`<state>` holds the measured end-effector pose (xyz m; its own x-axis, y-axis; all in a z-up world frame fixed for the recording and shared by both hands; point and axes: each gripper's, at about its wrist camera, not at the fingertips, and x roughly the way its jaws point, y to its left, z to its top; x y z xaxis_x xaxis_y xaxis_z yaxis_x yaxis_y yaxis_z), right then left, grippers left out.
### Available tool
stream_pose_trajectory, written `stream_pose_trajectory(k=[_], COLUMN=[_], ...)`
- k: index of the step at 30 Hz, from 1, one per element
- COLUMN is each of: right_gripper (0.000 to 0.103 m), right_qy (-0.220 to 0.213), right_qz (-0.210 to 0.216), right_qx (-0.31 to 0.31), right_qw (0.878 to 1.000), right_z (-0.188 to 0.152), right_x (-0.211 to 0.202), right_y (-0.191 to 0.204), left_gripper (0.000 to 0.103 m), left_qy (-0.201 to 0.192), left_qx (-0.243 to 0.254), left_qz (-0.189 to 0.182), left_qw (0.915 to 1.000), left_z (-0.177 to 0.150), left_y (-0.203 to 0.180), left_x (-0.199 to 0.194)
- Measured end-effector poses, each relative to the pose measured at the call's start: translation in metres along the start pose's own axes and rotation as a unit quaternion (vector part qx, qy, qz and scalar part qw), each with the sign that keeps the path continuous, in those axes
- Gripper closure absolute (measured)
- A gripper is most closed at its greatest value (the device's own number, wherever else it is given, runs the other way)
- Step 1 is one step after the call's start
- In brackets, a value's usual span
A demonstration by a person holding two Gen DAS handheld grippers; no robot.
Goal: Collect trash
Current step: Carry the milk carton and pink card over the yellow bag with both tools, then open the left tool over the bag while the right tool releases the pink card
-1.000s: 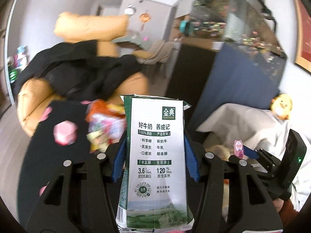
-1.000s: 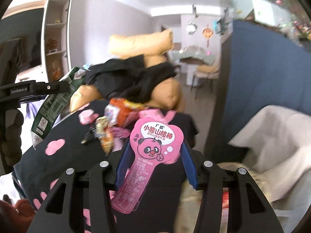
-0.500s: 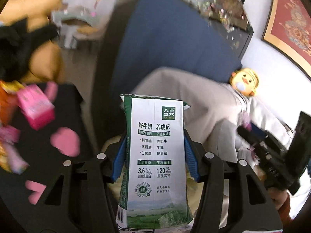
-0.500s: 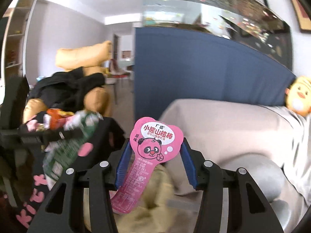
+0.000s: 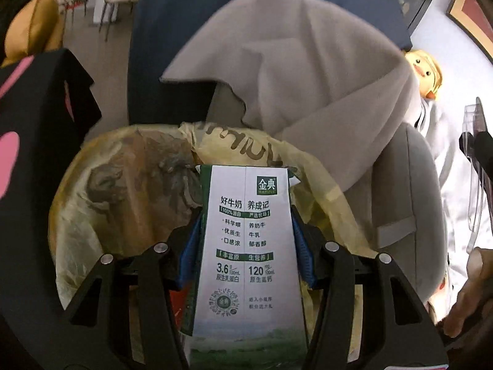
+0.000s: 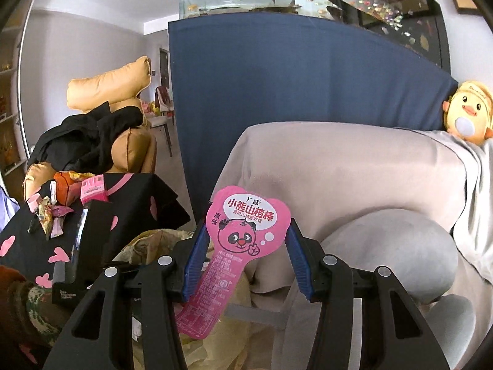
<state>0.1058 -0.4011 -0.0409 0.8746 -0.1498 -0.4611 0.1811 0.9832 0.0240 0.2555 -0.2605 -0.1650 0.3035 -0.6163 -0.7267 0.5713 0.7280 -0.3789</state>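
Left wrist view: your left gripper [image 5: 246, 246] clamped milk carton [image 5: 248, 246] at frame centre, over yellow-lined trash bin [image 5: 123, 191]. Right gripper [image 6: 243, 262] clamped pink snack wrapper [image 6: 243, 231], bin liner at lower left. Step looked like drop-off; next, part jaws over opening. More wrappers [image 6: 52, 215] waited on black table [image 6: 129, 200], left. Grey sofa throw [image 5: 308, 77] hung close behind the bin.

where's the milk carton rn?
Left wrist view: milk carton is clamped upright in the left tool, right above the yellow-lined trash bin, beside the grey-covered sofa.
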Motion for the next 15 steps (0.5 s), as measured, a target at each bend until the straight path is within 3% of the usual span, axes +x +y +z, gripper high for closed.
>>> stream_pose_trajectory(k=[4,7,12,15], right_gripper=[0.055,0.055,0.055,0.055], right_qy=[0.004,0.004,0.014,0.037], right_qz=[0.007,0.012,0.037,0.068], right_qx=[0.005,0.004,0.017,0.007], right_qw=[1.000,1.000,0.999,0.997], right_z=[-0.002,-0.003,-0.006,-0.012], right_x=[0.005,0.005,0.014,0.029], right_y=[0.002,0.008,0.019,0.040], left_gripper=[0.052,0.041,0.037,0.034], left_qy=[0.019,0.038,-0.001,-0.041], left_qx=[0.000,-0.017,-0.028,-0.027], left_qz=[-0.005,-0.036,-0.037,-0.005], left_qw=[0.9998,0.9985,0.9989,0.9988], left_z=[-0.001,0.000,0.004,0.000], left_y=[0.003,0.009,0.027,0.041], left_x=[0.001,-0.010,-0.065,-0.101])
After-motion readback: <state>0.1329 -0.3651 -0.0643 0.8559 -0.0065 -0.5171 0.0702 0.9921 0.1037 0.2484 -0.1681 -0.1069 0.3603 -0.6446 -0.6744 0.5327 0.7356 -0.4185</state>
